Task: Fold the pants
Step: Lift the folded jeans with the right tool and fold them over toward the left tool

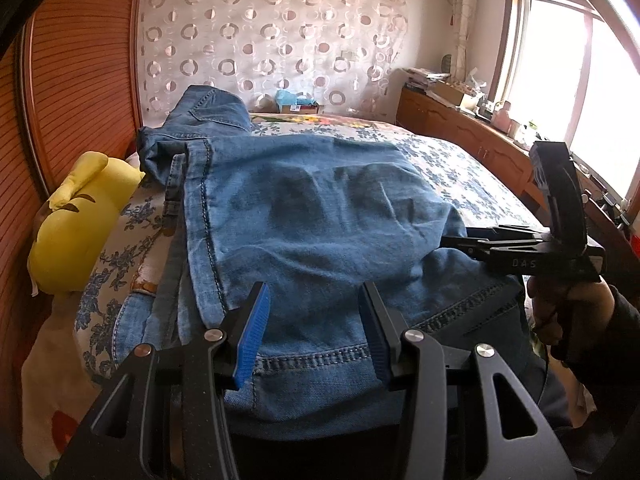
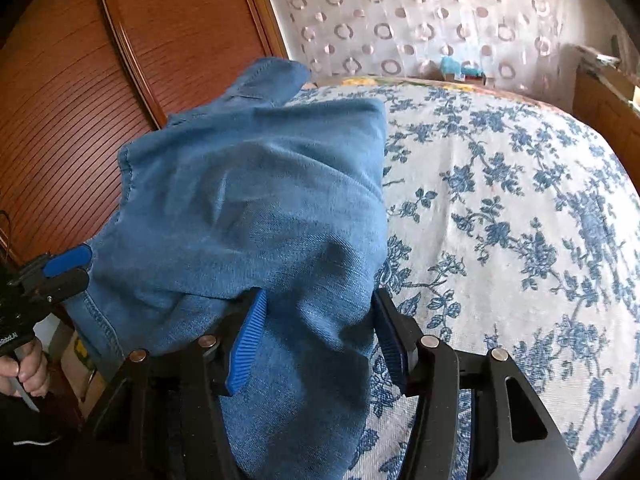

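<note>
Pants [image 1: 320, 216], blue denim, lie in a folded heap on the floral bedspread [image 2: 520, 200], toward the side of the bed nearest the slatted wooden wardrobe [image 1: 80, 80]; a stitched hem runs across the near edge and a pocketed part rises at the far end against the circle-patterned curtain [image 1: 280, 32]. We note the left gripper [image 1: 312, 336] low over the near edge of the denim, its blue-padded jaws standing apart with the hem band showing between them; from its own camera we cannot tell whether the pads press the cloth or merely straddle it. In the right wrist view the left gripper [image 2: 68, 264] appears at the left border, touching the cloth's edge, a hand [image 2: 24, 368] on its handle. Our right gripper [image 2: 316, 344] has its jaws parted, a ridge of denim lying between them; the left pad sits against the fabric, the right pad stands clear of it over the bedspread, so nothing is clamped. In the left wrist view this gripper [image 1: 460, 240] reaches in from the right side, its tips at the cloth's right edge. A yellow plush toy [image 1: 76, 220] lies beside the pants, by the wardrobe.
</note>
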The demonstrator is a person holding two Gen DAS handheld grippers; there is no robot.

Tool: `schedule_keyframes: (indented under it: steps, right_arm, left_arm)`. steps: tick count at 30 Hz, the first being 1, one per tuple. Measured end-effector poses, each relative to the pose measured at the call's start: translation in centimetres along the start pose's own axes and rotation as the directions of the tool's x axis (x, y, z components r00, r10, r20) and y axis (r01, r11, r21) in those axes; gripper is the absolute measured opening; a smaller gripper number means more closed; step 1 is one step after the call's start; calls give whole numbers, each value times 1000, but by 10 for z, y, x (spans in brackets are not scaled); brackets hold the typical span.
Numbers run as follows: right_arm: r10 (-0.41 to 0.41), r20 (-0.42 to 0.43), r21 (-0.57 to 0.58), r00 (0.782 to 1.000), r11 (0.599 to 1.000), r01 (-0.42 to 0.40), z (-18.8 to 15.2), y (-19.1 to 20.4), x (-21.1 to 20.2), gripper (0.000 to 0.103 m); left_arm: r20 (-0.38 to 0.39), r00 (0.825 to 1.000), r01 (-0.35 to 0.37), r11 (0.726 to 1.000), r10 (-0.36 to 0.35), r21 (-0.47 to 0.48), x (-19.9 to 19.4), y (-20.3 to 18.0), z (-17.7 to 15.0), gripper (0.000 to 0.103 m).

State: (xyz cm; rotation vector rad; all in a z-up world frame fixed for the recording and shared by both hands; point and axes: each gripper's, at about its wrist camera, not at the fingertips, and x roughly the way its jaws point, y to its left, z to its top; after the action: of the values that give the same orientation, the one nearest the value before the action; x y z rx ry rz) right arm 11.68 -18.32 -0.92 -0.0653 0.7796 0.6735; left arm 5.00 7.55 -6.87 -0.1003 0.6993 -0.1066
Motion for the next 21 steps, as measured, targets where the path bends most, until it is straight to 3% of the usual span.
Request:
schedule_keyframes:
  steps: [3, 4, 5, 6, 7, 15, 21]
  right_arm:
    - [3, 1, -2, 1000, 1000, -3, 2, 0, 3, 55]
    - [6, -3, -8, 1000, 1000, -6, 3, 1, 5, 41]
    - [25, -9, -15, 1000, 1000, -25, 2, 3, 2, 33]
    - [47, -12, -24, 999, 999, -47, 4, 4, 5, 17]
    - [58, -11, -34, 998, 998, -59, 6, 7, 6, 10]
    - [10, 139, -99, 990, 995, 4, 41, 19, -37, 4]
    - [-58, 176, -123, 983, 989, 81, 60, 4, -60, 4]
  left_arm:
    - [1, 1000, 0, 1000, 0, 0, 0, 0, -1, 47]
    - [1, 1000, 0, 1000, 0, -1, 0, 0, -1, 47]
    - [0, 1000, 0, 1000, 0, -1, 0, 0, -1, 47]
    - [0, 1000, 0, 1000, 0, -1, 0, 0, -1, 47]
    - [0, 1000, -1, 1000, 1, -1, 0, 0, 0, 47]
    - [14, 1000, -7, 1000, 7, -1, 0, -3, 5, 47]
    - [39, 999, 7, 1000, -8, 20, 0, -16, 20, 47]
